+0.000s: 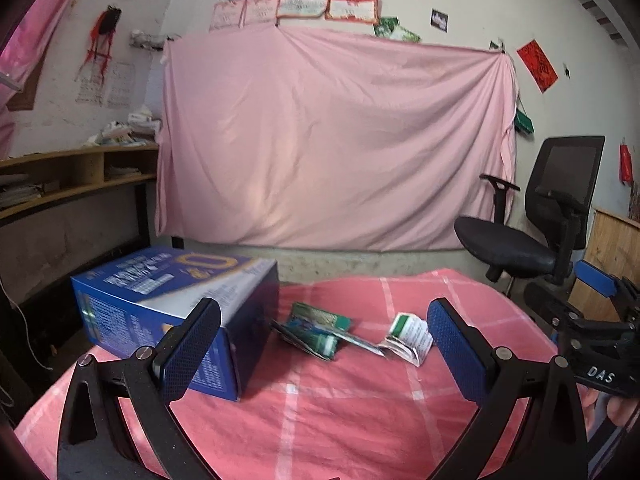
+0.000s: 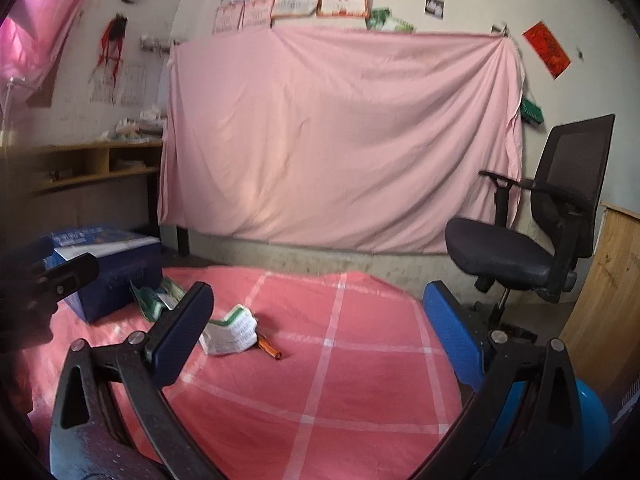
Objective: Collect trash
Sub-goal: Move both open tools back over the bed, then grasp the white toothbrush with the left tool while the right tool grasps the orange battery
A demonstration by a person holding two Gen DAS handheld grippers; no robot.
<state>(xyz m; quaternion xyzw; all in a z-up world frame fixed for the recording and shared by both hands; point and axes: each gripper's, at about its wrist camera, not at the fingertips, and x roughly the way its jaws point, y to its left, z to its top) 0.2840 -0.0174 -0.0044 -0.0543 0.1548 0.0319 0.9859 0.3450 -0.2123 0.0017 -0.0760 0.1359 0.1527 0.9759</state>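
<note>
On the pink checked cloth [image 1: 320, 412] lie scraps of trash: a green crumpled packet [image 1: 316, 328] and a white-and-green paper wrapper [image 1: 408, 334]. A blue cardboard box [image 1: 172, 308] lies on its side at the left. My left gripper [image 1: 324, 356] hovers open just short of the packet, with nothing between its fingers. In the right wrist view the white-and-green wrapper [image 2: 232, 330] lies beside a small orange piece [image 2: 270, 349], the green packet [image 2: 156, 296] sits by the blue box [image 2: 108, 268], and my right gripper [image 2: 316, 340] is open and holds nothing.
A black office chair [image 1: 536, 224] stands right of the table, with a wooden panel [image 2: 604, 292] beside it. A pink sheet [image 1: 332, 140] hangs on the far wall. A wooden shelf with papers [image 1: 80, 172] is at the left. A blue round object [image 2: 588, 412] sits low right.
</note>
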